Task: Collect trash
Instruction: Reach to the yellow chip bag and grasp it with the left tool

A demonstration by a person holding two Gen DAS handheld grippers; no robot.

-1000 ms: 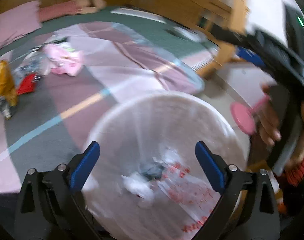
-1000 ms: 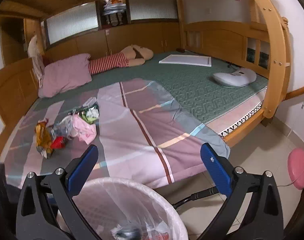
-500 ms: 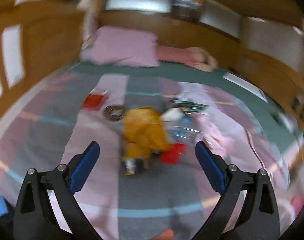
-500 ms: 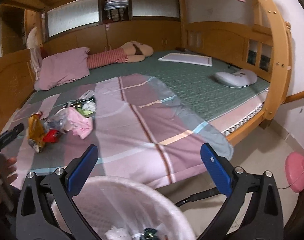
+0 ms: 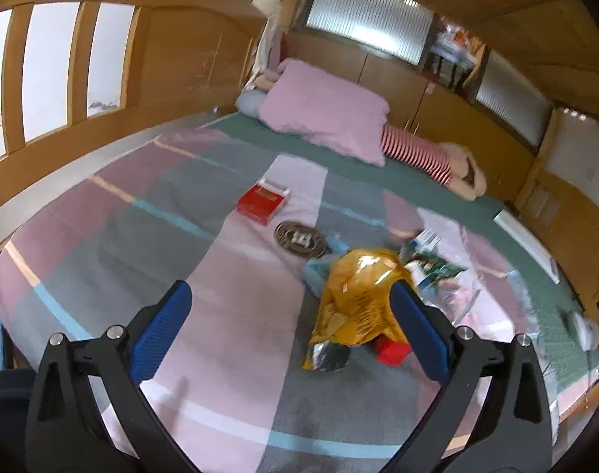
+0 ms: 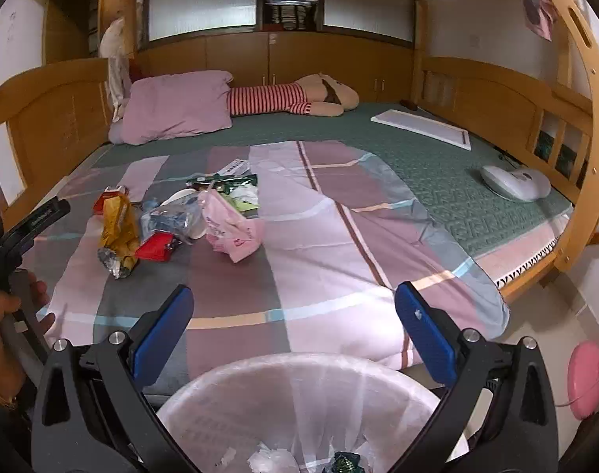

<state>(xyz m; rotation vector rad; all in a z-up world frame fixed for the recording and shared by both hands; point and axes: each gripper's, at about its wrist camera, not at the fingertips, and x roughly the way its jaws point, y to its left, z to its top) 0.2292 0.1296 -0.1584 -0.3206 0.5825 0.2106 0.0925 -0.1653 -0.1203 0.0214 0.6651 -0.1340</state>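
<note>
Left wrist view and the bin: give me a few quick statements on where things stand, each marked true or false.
1. The left gripper is open and holds nothing. True.
2. The yellow snack bag is already in the bin. False: it lies on the bed.
3. The trash bin sits below the right gripper, with some litter inside. True.
4. The red box is resting on the pink pillow. False: it lies on the striped blanket.

On the striped blanket [image 6: 338,236]: one yellow snack bag [image 6: 118,232], one pink bag [image 6: 230,228], two red packets — one beside the yellow bag [image 6: 155,246], one farther off [image 5: 262,202] — and one round dark disc [image 5: 301,238]. Below the blanket's edge: one lined bin [image 6: 299,402].
</note>
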